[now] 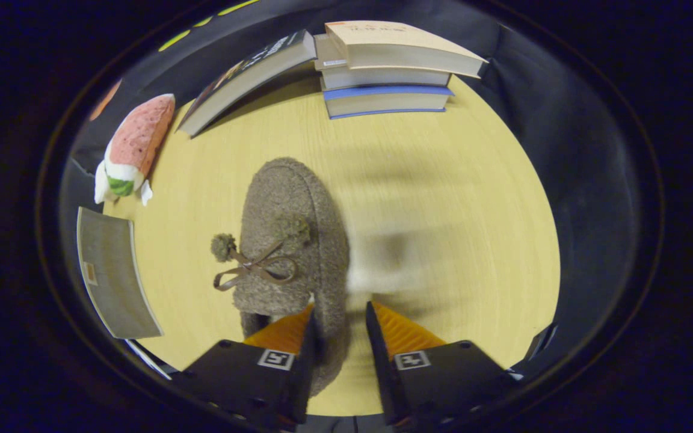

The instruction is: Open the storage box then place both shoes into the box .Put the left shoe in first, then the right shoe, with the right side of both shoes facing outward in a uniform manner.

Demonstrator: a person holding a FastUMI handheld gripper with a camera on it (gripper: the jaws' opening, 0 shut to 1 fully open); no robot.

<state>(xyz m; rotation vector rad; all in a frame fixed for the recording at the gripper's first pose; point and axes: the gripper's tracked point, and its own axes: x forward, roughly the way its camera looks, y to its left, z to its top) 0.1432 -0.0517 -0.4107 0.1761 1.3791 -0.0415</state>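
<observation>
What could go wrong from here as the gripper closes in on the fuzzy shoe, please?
1. The gripper straddles only the heel wall of the shoe, one finger inside the opening; a pinch on soft fabric may slip or let the shoe droop.
2. The bow with pompoms hangs loose and could snag.
3. The table looks blurred, suggesting motion; closing now may misplace the grip.

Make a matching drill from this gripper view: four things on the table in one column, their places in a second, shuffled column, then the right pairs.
Things:
1. fuzzy shoe
2. stack of books
3. plush toy
4. leaning book

Places:
A. beside the table's edge, off to the shoe's left
B. propped against the stack
C. far across the table, beyond the fingers
D. its rim between the gripper fingers

Pairs: 1-D, 2-C, 3-A, 4-B
</observation>
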